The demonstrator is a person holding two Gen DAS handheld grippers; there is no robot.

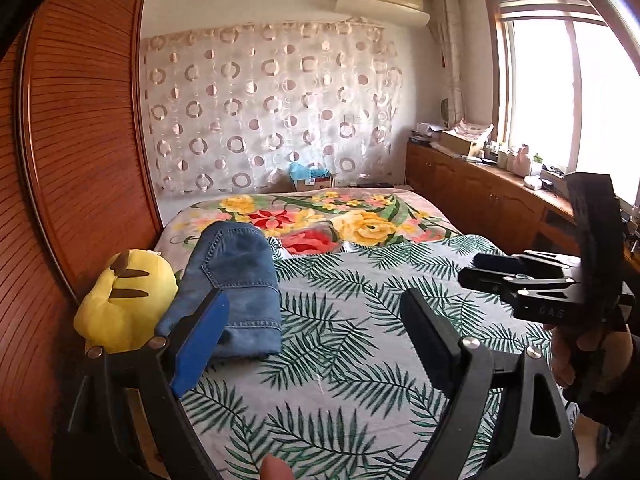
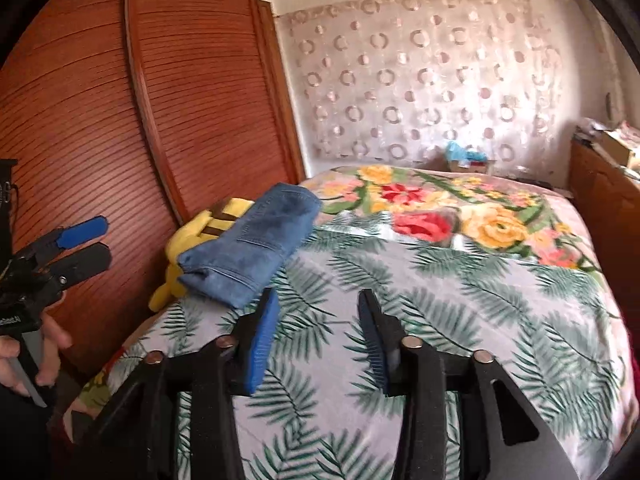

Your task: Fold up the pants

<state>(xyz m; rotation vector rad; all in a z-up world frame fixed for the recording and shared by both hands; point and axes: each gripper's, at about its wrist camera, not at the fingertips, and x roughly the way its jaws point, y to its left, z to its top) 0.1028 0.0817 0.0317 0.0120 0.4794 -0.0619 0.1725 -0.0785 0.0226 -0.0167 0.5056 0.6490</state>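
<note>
Your jeans [image 1: 236,288] sit folded at the bed's [image 1: 360,340] left edge against the yellow plush toy [image 1: 124,300], both tongs, left [image 1: 316,336] and right [image 2: 316,336], gape open and empty, so just back away without snagging the stack.

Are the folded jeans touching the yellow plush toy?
Touching. In the right wrist view the jeans lie partly on top of the plush toy, with no gap between them.

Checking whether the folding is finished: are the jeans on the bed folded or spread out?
Folded. The jeans lie as a compact, layered bundle on the leaf-print sheet, beside the yellow plush toy; no fingers touch them.
</note>
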